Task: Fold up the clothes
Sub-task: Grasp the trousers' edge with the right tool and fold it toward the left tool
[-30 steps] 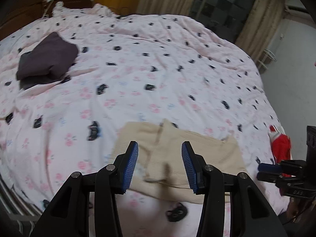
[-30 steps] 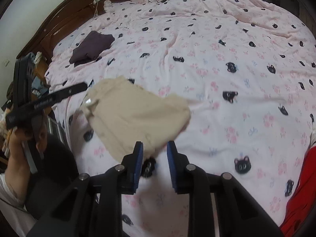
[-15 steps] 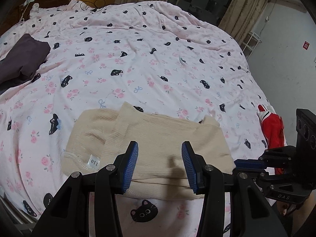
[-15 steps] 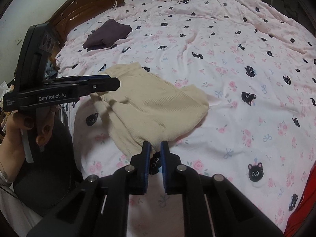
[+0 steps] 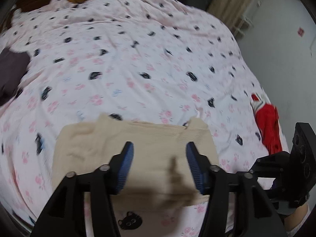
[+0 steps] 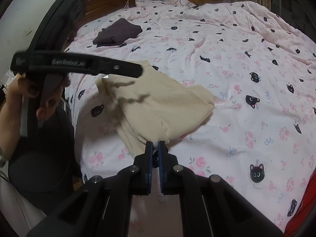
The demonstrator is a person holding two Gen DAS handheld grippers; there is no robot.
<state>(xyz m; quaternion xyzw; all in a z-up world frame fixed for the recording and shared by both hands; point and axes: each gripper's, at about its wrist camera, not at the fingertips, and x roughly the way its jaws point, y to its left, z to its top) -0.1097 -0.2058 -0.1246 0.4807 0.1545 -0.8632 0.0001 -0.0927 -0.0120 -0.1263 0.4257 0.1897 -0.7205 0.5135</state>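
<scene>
So the beige top (image 6: 158, 106) is lying folded near the front edge of the bed, on the pink duvet (image 6: 237, 63) with the black cat faces and little roses. In the right wrist view it looks like a rough rectangle with ribbed fabric, one corner pointing toward the headboard (image 6: 110, 6) and its near corner right at the tips of the right gripper (image 6: 155, 148).

That right gripper has its blue pads pulled almost together, with only a thin slit between them. A bit of the beige hem sits right at that slit, but honestly I can't tell if it's actually pinched or just touching the tips.

The left gripper (image 5: 160, 165) is way easier to read: blue pads spread wide apart, nothing between them, hovering over the near half of the beige top (image 5: 138, 154) and throwing a shadow on it. From the right wrist view you can see it from the side, held in a hand (image 6: 25, 92) above the top's left edge, not touching the cloth.

Other stuff on the bed: a folded dark purple garment (image 6: 118, 32) up near the headboard, well apart from the beige one, and something red (image 5: 267, 126) bunched at the right edge of the duvet. The left view is pretty motion-blurred.
</scene>
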